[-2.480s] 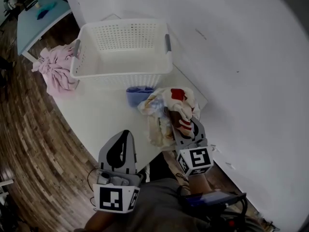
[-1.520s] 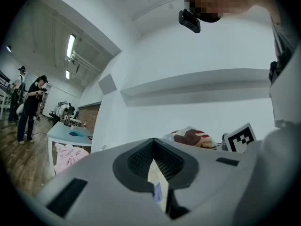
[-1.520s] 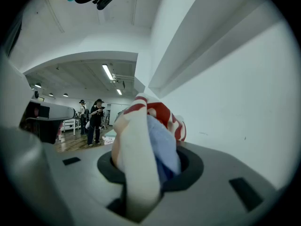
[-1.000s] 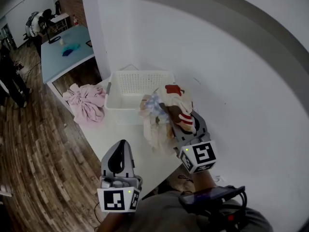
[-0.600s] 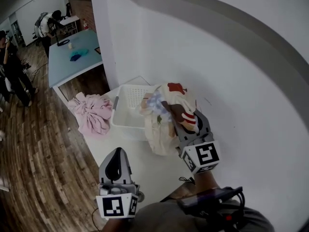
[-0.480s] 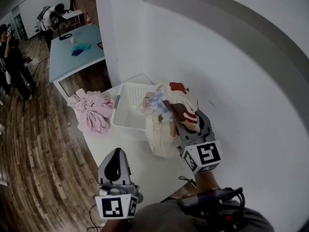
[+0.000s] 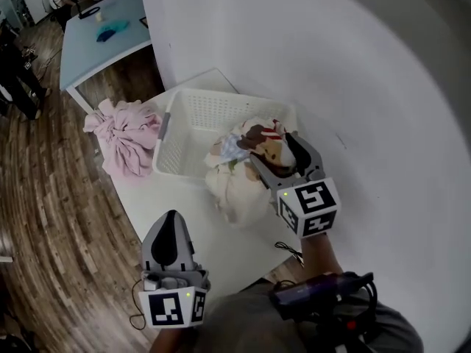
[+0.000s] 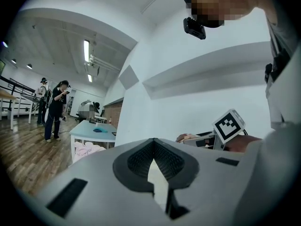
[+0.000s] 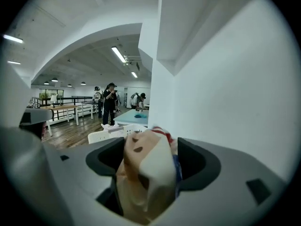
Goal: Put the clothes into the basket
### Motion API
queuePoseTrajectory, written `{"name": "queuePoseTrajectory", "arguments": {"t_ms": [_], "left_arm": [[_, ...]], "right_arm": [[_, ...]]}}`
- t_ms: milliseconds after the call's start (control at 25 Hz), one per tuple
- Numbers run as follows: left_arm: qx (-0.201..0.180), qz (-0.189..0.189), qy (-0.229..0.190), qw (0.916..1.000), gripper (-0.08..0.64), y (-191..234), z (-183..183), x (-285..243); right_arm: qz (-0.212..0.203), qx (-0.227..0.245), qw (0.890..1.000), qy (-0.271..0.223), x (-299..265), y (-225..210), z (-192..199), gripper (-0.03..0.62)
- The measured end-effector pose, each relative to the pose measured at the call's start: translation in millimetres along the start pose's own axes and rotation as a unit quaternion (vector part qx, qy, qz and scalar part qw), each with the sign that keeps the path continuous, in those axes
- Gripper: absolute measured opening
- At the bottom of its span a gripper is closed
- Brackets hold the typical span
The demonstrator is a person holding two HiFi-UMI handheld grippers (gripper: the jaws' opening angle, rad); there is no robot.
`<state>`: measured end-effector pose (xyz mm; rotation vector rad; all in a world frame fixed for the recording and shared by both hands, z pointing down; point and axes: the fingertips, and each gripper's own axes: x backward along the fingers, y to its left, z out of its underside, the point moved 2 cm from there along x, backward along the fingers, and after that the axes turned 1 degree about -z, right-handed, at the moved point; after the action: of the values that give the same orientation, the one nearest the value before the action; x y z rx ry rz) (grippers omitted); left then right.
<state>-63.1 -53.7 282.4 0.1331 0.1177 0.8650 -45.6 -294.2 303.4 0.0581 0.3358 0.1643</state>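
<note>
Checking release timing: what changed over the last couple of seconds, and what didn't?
The right gripper carried the clothes bundle up off the table to the near rim of the basket; its jaws are opening with the bundle between them. Left gripper, shut, and the pink clothes stayed put.

The place looks like a large open-plan lab or work hall. It has a wood-plank floor [image 7: 44, 197], plain white walls [image 7: 353, 65], ceiling strip lights [image 9: 118, 54], a pale blue table [image 7: 103, 39], a black railing [image 9: 61, 99] and people standing about [image 9: 109, 102].
</note>
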Motion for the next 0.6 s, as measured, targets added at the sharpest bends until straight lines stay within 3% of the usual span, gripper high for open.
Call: {"name": "queuePoseTrajectory", "arguments": {"t_ms": [280,600], "left_arm": [[0.003,0.014,0.001,0.9999,0.008,-8.6,5.0,-2.2],[-0.006,0.04,-0.006,0.9992,0.008,-21.6,0.6,22.8]], "right_arm": [[0.008,0.021,1.0,-0.011,15.1,-0.2,1.9,0.362],[0.028,0.013,0.999,-0.04,59.1,12.0,7.0,0.359]]}}
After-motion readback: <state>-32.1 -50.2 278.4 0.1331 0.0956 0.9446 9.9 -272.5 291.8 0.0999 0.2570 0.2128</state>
